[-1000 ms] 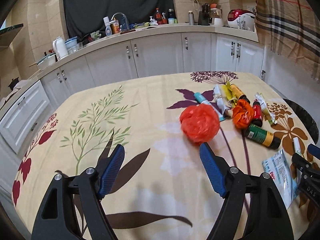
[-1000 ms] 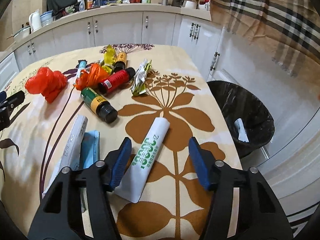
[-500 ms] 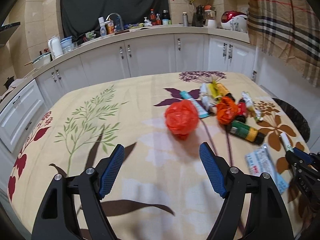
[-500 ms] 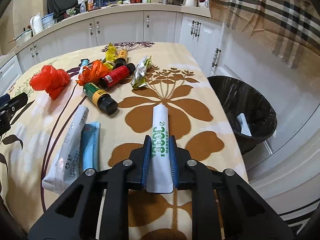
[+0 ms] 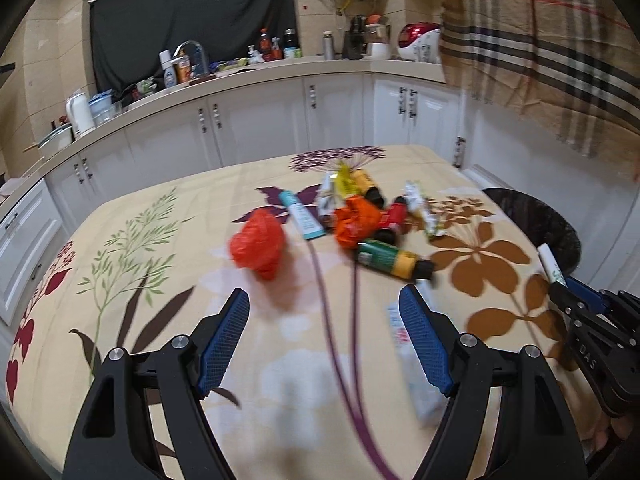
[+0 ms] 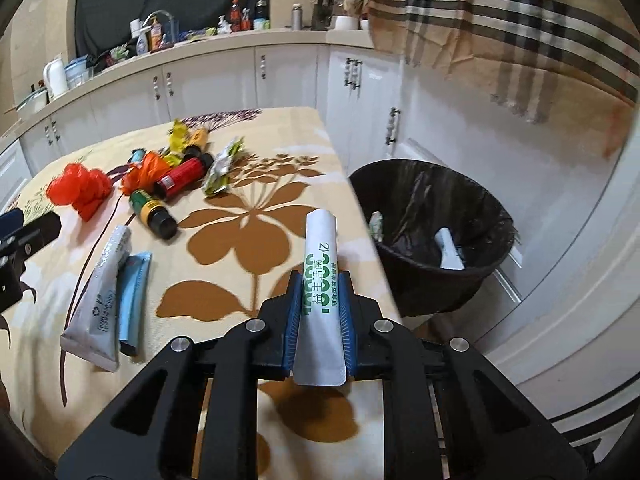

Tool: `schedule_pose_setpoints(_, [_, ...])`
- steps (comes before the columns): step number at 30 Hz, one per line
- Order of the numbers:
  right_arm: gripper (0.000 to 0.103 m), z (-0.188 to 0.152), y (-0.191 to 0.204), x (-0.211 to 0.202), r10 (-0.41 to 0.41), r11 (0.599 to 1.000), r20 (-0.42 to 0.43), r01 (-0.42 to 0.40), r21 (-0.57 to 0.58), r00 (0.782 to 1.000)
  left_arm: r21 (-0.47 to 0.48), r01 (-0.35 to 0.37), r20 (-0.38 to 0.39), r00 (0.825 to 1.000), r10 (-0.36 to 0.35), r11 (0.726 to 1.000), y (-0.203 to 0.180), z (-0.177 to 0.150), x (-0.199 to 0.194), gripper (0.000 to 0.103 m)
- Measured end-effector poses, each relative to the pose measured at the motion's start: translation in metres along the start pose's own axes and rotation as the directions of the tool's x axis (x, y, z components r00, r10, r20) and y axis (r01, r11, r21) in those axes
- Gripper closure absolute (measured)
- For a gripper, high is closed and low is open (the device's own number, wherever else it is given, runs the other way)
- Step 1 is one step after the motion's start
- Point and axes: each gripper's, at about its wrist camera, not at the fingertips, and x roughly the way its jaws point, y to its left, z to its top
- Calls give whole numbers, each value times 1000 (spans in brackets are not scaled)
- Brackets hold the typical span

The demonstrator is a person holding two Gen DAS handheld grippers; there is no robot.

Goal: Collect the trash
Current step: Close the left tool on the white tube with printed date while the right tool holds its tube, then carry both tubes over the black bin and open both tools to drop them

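Observation:
My right gripper (image 6: 320, 284) is shut on a white tube with green lettering (image 6: 321, 264), lifted off the flowered tablecloth (image 6: 248, 236) near the table's right edge. A black-lined trash bin (image 6: 436, 216) stands on the floor to the right, with a white tube (image 6: 450, 250) lying in it. My left gripper (image 5: 324, 312) is open over the cloth with nothing between its fingers. Ahead of it lie a red crumpled bag (image 5: 258, 244), an orange wrapper (image 5: 354, 220) and a green bottle (image 5: 394, 258). The held tube (image 5: 550, 266) shows at the right edge of the left wrist view.
More litter lies on the cloth: a grey tube (image 6: 100, 292), a blue packet (image 6: 134, 292), a red bottle (image 6: 184, 174), a crinkled wrapper (image 6: 222, 164) and a teal tube (image 5: 302, 216). White cabinets (image 5: 256, 120) and a cluttered counter run behind; a plaid curtain (image 6: 500, 32) hangs on the right.
My right gripper closed on the white tube and lifted it, swinging right toward the bin. My left gripper drew back and turned right; the red bag now lies farther off and to the left.

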Motion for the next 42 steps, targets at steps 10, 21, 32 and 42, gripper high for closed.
schedule_pose_setpoints(10, [85, -9, -25, -4, 3, 998, 18, -4, 61, 1000, 71, 41, -43, 998, -38, 997, -39, -15, 8, 28])
schedule_pose_setpoints(21, [85, -12, -29, -1, 9, 997, 11, -10, 71, 1000, 82, 81, -138, 988, -69, 993, -41, -34, 25, 73])
schedule_pose_setpoints(32, [85, -3, -26, -6, 2, 998, 46, -4, 61, 999, 91, 66, -44, 997, -62, 994, -32, -20, 9, 79])
schedule_pose_setpoints(42, [85, 27, -45, -7, -49, 997, 108, 41, 72, 993, 130, 112, 65, 990, -122, 985, -57, 27, 12, 79])
